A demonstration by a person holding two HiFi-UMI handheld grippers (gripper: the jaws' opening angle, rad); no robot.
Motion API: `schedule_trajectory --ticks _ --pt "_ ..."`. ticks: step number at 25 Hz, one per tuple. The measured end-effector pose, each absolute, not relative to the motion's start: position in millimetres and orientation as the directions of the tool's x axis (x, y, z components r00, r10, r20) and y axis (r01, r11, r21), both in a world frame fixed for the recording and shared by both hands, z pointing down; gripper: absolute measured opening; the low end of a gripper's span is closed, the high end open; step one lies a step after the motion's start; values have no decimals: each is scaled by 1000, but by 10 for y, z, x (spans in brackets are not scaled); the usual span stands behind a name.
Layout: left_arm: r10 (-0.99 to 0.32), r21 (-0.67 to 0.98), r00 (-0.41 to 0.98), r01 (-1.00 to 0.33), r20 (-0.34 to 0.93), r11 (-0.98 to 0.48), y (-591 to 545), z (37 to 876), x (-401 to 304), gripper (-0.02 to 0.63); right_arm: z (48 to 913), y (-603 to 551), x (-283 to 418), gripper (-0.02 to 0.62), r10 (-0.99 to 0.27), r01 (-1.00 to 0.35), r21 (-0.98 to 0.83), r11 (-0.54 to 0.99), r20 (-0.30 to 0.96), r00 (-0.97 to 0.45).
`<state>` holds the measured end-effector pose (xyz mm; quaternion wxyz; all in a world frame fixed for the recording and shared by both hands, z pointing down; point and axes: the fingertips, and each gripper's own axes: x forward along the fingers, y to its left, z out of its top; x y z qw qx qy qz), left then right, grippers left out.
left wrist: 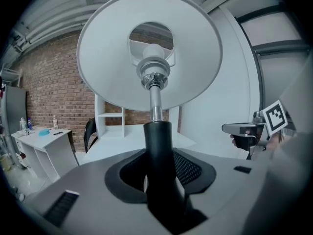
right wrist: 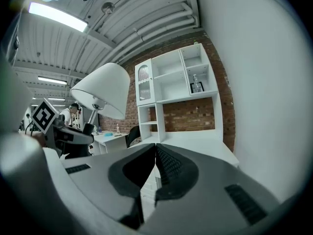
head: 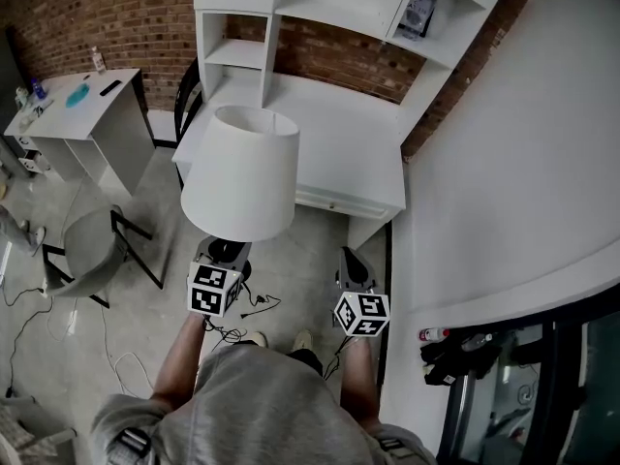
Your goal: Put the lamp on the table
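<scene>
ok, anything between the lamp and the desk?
Nothing. In the left gripper view only open air lies between the held lamp and the white desk beyond it.

lamp (head: 240, 174) before table (head: 339, 134), chair (head: 92, 245) to left, perhaps bottle (head: 418, 13) on shelf (head: 455, 8)

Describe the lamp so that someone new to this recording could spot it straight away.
Start at the white desk with shelves against the brick wall. In front of it, the left gripper clamps the lamp by its dark stem. Its wide white cone shade sets it apart from the boxy furniture around.
</scene>
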<state>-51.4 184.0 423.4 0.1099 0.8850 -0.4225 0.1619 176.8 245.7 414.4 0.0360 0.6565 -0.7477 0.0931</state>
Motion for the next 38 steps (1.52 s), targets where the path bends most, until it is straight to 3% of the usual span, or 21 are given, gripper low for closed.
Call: schedule_trajectory --ticks 12,25,38 --pt "-702 70 604 -774 376 -629 1576 4244 -434 155 4204 2283 1831 23 -974 -990 -97 104 190 -121" --pt "-696 105 602 -781 391 -616 836 4447 207 155 4332 1542 2544 23 -970 -991 -98 95 215 -114" --pt "-800 74 463 -878 382 -473 -112 4359 595 155 4348 247 3064 23 -927 -955 -109 275 233 -293"
